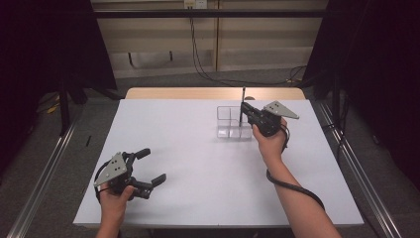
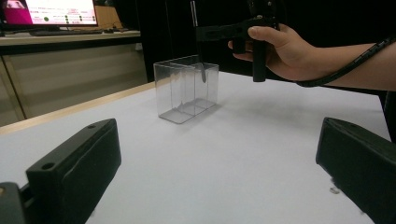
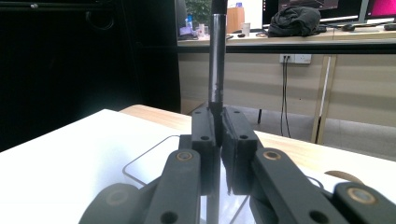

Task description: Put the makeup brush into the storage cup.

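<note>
Pen (image 1: 242, 105), one dark slim rod, stands upright in the right tool (image 1: 249, 112), whose jaws are clamped on its lower shaft; its long axis runs vertical, and its lower end dips into the clear divided box (image 1: 233, 122) directly beneath; that straight-down relation is, I judge, what the coming move turns on, since lowering or lifting along that axis decides whether the pen lands in a compartment.

Largest first: one white counter (image 1: 198, 168) carries everything; on its far right part sits the single transparent box, split into compartments, otherwise holding nothing that I can make out; the pen seems to enter its right side, though which compartment exactly I cannot tell.

Two tools are in play; the right one is over the box and plainly the nearer; the left tool (image 1: 149, 167) rests at the near left of the counter, well apart from the box, its jaws spread wide with nothing between them; from its own view the box (image 2: 187, 88) and the pen (image 2: 194, 23) lie far ahead.
</note>
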Available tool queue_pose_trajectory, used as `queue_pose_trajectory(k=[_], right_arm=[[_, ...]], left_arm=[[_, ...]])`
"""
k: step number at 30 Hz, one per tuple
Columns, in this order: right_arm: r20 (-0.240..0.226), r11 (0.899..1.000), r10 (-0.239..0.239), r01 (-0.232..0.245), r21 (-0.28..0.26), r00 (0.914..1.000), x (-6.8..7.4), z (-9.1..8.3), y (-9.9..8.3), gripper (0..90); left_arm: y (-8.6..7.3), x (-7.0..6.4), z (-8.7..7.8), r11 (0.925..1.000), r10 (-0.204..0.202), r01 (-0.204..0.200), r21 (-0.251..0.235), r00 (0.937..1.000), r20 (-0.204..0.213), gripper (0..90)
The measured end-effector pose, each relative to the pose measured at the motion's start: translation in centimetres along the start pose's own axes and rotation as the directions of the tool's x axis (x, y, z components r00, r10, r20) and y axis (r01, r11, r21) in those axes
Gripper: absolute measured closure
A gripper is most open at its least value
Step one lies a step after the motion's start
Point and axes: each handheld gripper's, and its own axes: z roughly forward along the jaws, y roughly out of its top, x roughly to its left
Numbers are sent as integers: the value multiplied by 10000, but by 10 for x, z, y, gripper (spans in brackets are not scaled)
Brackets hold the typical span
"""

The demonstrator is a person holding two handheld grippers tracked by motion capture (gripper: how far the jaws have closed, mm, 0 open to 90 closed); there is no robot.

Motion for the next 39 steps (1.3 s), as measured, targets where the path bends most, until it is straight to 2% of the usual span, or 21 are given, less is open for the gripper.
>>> queue_pose_trajectory(k=[19, 23, 26, 39], right_arm=[[40, 9999, 103, -103, 105, 9999, -1, -3, -6, 834], [-195, 9997, 252, -252, -5, 9995, 0, -3, -5, 721], [-256, 9999, 170, -169, 25, 9995, 2, -4, -4, 636], [-687, 9993, 306, -289, 253, 9972, 4, -11, -2, 385]], left_arm=[[0, 0, 1, 10000, -12, 12, 30, 10000, 47, 0], [0, 0, 1, 10000, 26, -26, 74, 10000, 14, 0], [0, -1, 1, 10000, -7, 7, 43, 10000, 33, 0], [-1, -1, 1, 9999, 10, -10, 115, 10000, 17, 0]])
